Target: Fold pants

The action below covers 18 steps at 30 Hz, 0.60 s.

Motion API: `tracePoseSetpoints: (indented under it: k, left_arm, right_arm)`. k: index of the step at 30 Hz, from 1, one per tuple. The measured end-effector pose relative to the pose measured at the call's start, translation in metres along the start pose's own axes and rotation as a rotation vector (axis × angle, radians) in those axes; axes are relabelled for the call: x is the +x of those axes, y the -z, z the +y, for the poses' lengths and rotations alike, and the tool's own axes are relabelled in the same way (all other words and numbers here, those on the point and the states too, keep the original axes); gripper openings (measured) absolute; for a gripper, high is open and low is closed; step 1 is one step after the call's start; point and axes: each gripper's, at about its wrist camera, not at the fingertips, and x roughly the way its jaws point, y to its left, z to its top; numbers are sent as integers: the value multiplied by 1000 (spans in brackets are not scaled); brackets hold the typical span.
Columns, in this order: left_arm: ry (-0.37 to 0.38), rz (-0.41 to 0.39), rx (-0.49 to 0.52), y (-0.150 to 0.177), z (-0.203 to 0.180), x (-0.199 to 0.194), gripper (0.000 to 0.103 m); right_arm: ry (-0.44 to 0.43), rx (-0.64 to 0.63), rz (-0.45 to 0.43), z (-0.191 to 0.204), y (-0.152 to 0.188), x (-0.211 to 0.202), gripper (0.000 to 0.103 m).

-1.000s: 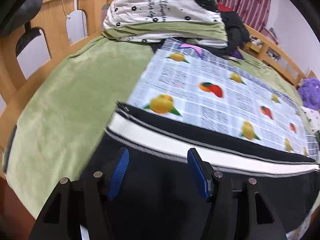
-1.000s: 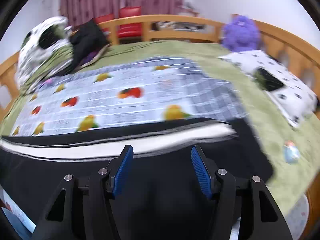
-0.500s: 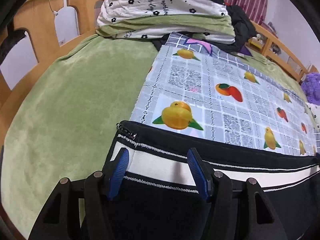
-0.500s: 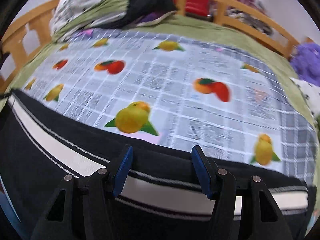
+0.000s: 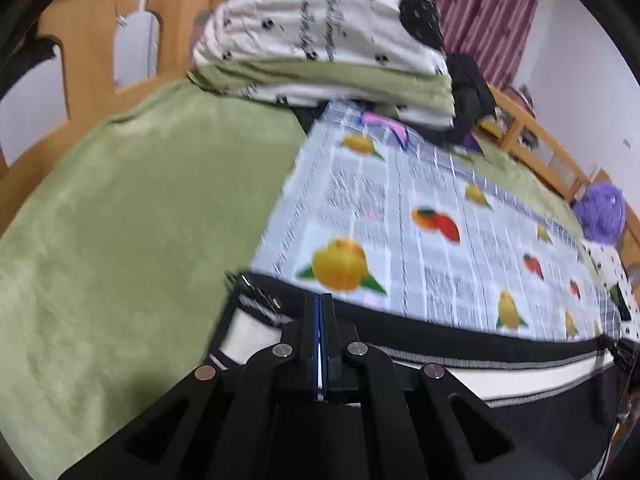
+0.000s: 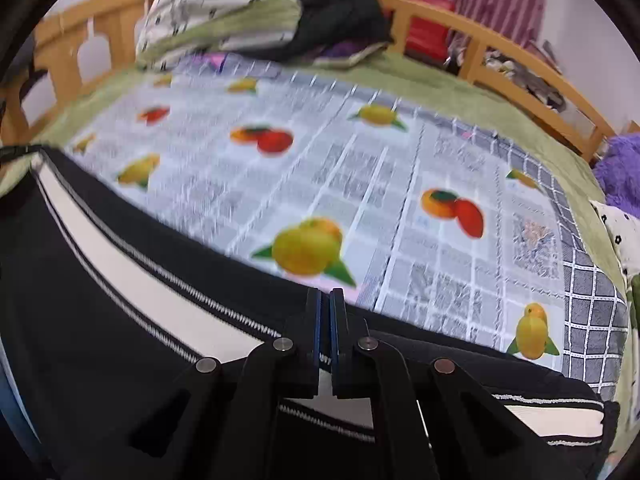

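While both grippers point down at bed, black pants (image 5: pixel 460 332) with white side stripe lie flat along near edge of fruit-print sheet (image 5: pixel 400 216). Left gripper (image 5: pixel 321 320) at 6 o'clock in left view, jaws pressed together, pinching pants edge by stripe. Right gripper (image 6: pixel 327 320) at 6 o'clock in right view, jaws pressed together, pinching pants (image 6: pixel 120 280) edge too. Green blanket (image 5: pixel 140 208) at 9 o'clock. Folded bedding pile (image 5: pixel 320 40) at 12 o'clock. Purple fuzzy toy (image 5: pixel 600 212) at 3 o'clock.

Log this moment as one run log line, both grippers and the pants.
left gripper: shut on pants far edge | right gripper: shut on pants far edge | pants flat on fruit-print sheet
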Motion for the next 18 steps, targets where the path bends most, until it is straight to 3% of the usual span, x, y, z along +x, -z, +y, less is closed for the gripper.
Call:
tracePoseSetpoints:
  k: [6,11,12,14,15,18]
  left_arm:
    - [28,55,-37,-4,16,1,2]
    - [-33,91,-4,3,19,10,4]
    - [-19,89,-7,2,20,10,8]
    - [-14,87,-1,2,20,12,37]
    - [-28,74,7,1,19,11,43]
    - [-67,17,60,0,13,2,47]
  right_arm:
    - [2,26,32,-1,0,22,3]
    - [-2,42,35,0,8,26,3]
    - [-1,43,36,0,8,26,3]
    - [8,35,40,2,9,26,3]
    - [11,35,41,2,9,26,3]
    - [15,45,37,2,9,23,3]
